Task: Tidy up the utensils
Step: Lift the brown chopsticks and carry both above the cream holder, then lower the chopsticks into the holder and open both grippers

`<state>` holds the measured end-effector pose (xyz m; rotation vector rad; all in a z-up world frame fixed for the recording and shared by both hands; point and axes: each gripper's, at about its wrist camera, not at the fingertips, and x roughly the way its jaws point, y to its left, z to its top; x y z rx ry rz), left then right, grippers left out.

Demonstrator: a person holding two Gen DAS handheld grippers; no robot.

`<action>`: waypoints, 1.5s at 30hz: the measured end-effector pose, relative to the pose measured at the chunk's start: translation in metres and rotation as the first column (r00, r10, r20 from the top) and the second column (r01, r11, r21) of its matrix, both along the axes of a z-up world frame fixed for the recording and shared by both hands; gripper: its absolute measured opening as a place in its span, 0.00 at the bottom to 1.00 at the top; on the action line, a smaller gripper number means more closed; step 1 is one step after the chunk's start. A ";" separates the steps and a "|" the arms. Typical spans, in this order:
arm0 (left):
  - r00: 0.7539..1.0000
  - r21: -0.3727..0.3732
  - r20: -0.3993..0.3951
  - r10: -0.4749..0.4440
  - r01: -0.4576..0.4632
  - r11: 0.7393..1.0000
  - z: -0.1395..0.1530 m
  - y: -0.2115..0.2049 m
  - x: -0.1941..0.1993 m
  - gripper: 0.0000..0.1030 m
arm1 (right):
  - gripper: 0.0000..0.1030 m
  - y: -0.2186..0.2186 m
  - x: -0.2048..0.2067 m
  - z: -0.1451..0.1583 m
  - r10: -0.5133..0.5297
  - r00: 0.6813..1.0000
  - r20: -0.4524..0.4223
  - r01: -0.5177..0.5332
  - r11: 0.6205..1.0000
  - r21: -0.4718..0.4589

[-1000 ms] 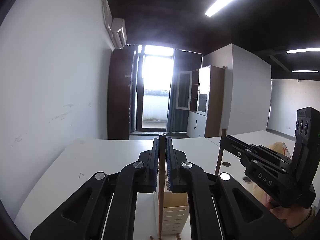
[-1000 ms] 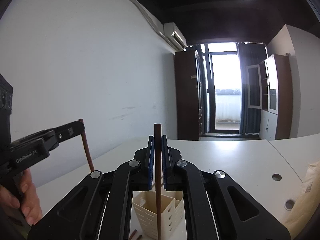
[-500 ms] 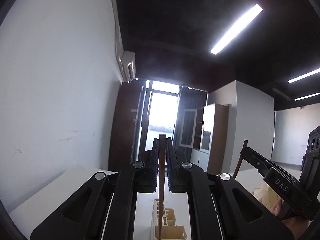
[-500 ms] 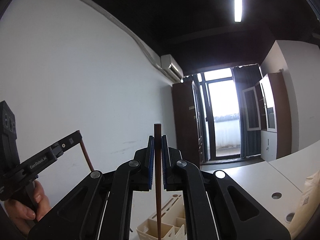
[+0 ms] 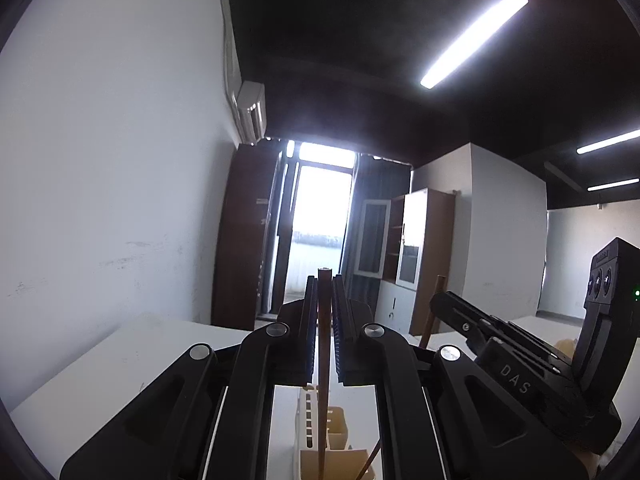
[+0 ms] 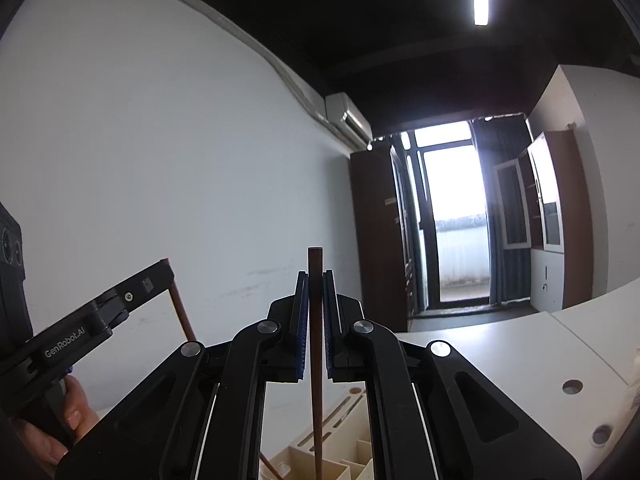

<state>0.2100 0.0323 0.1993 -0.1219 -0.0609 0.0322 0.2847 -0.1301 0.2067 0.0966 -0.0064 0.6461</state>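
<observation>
My left gripper point(image 5: 324, 280) is shut on a brown chopstick point(image 5: 323, 360) that hangs straight down toward a beige utensil holder point(image 5: 320, 432) on the white table. My right gripper point(image 6: 316, 274) is shut on another brown chopstick point(image 6: 316, 360), held upright above the same beige holder point(image 6: 340, 456). Each gripper shows in the other's view: the right one point(image 5: 438, 300) at the right with its chopstick point(image 5: 432, 312), the left one point(image 6: 166, 274) at the left with its chopstick point(image 6: 182, 312). The chopsticks' lower ends are cut off by the frame edge.
White tables point(image 6: 500, 352) run toward a bright balcony door point(image 5: 316, 236). A white wall point(image 5: 120, 200) stands at the left. A wooden cabinet point(image 5: 416, 248) stands at the back right. A tan bag point(image 5: 568, 350) lies behind the right gripper.
Both grippers tilted upward over the last second, then dipped slightly, so the holder sits lower in both views. Both chopsticks stay gripped.
</observation>
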 end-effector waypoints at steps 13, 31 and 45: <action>0.980 0.029 -0.189 -0.062 0.069 0.997 -0.033 0.013 0.041 0.07 | 0.08 0.015 0.021 -0.030 0.012 0.991 -0.136 -0.029 0.992 -0.124; 0.951 0.092 -0.307 -0.041 0.073 0.993 -0.052 0.012 0.052 0.07 | 0.09 0.016 0.025 -0.048 -0.008 0.975 -0.224 -0.040 0.977 -0.210; 0.957 0.106 -0.289 -0.025 0.058 0.993 -0.047 0.015 0.038 0.12 | 0.28 0.004 0.023 -0.052 -0.044 0.968 -0.246 -0.011 0.976 -0.218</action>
